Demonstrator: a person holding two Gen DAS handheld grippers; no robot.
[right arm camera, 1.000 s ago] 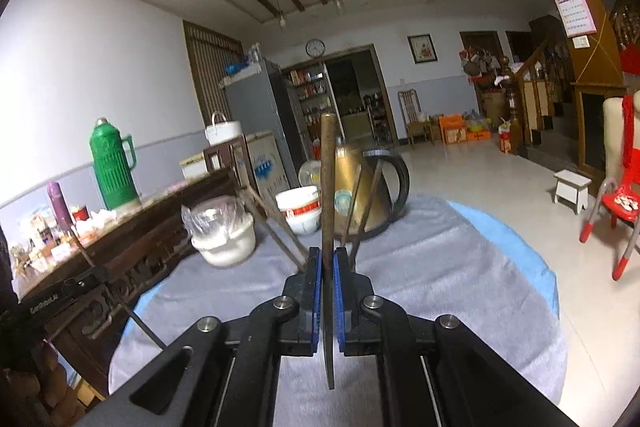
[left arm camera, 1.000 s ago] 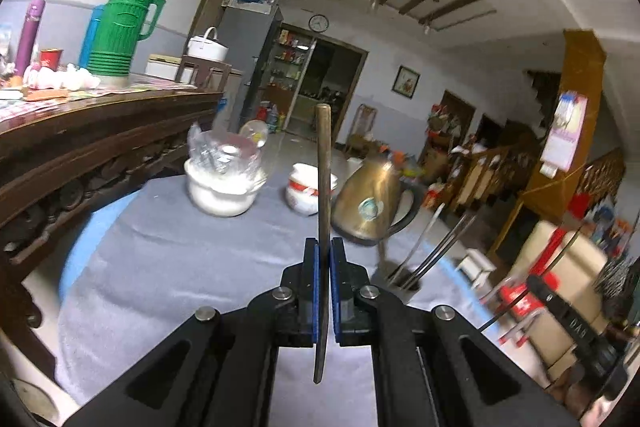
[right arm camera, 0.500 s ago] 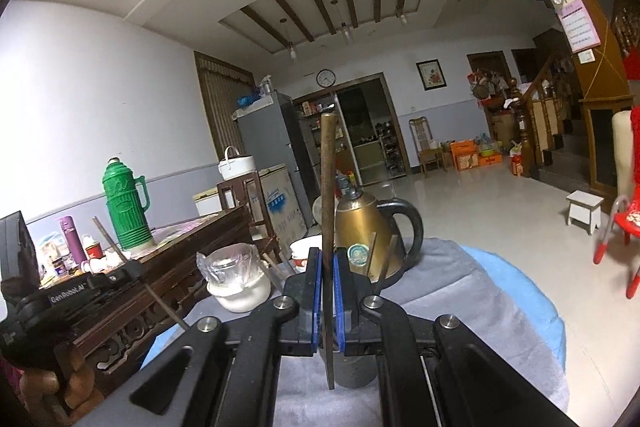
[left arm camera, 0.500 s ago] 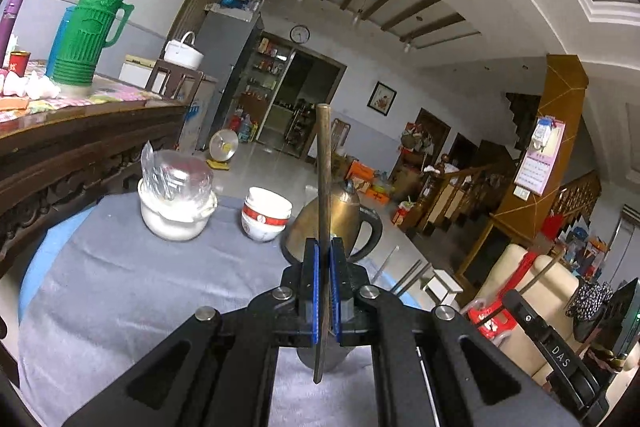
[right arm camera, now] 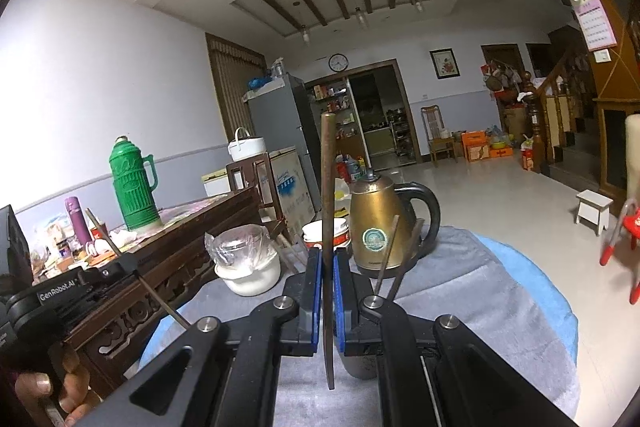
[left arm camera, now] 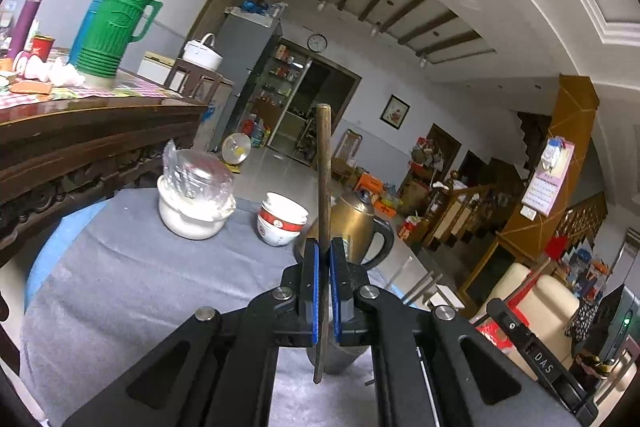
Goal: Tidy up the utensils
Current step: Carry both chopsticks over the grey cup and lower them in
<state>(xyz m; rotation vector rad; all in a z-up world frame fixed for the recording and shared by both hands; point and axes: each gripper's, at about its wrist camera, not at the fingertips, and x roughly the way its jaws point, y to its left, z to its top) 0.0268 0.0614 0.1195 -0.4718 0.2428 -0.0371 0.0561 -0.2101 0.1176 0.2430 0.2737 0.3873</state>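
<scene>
A thin brown wooden chopstick [left arm camera: 323, 187] is pinched upright between the blue-padded jaws of the left gripper [left arm camera: 323, 291], which is held level above the round table covered in grey cloth [left arm camera: 120, 279]. A second brown wooden chopstick [right arm camera: 327, 211] is clamped the same way, near vertical, in the right gripper [right arm camera: 327, 295]. Beneath both grippers a grey metal cup [right arm camera: 360, 363] is partly seen, with further thin sticks [right arm camera: 386, 255] rising from it before the brass-coloured kettle [right arm camera: 376, 223].
</scene>
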